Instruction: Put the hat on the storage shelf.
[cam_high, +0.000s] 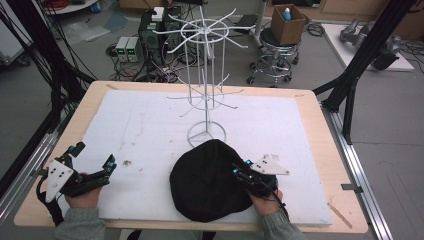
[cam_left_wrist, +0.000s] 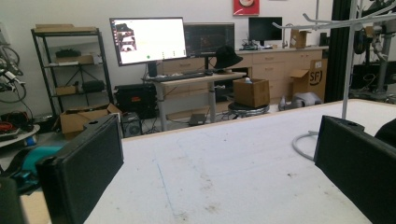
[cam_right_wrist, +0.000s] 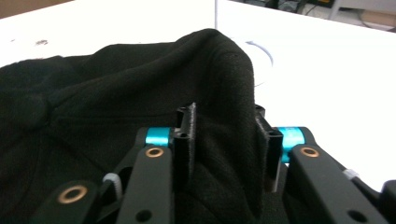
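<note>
We are at the grasp: the black hat (cam_high: 210, 181) lies on the white pad at the near middle of the counter (cam_high: 320, 120), just near of the base ring of the white wire rack (cam_high: 204, 75), and our right gripper (cam_high: 242, 171) is pinching a raised fold at the hat's right edge. In the right gripper view its fingers (cam_right_wrist: 186, 135) stand partly closed, with a ridge of the black fabric (cam_right_wrist: 233, 116) pushed up between them and pressed on both sides, so we judge the hold as taken or very nearly so.

Our left gripper (cam_high: 92, 161) rests at the near left of the counter, well apart from the hat. Its fingers (cam_left_wrist: 84, 168) are spread wide and hold nothing, with bare pad between them.

Next, as we read it, comes lifting the hat clear of the pad and carrying it to the far side, up to one of the rack's arms. That calls for a firm pinch, since soft cloth can slip.
</note>
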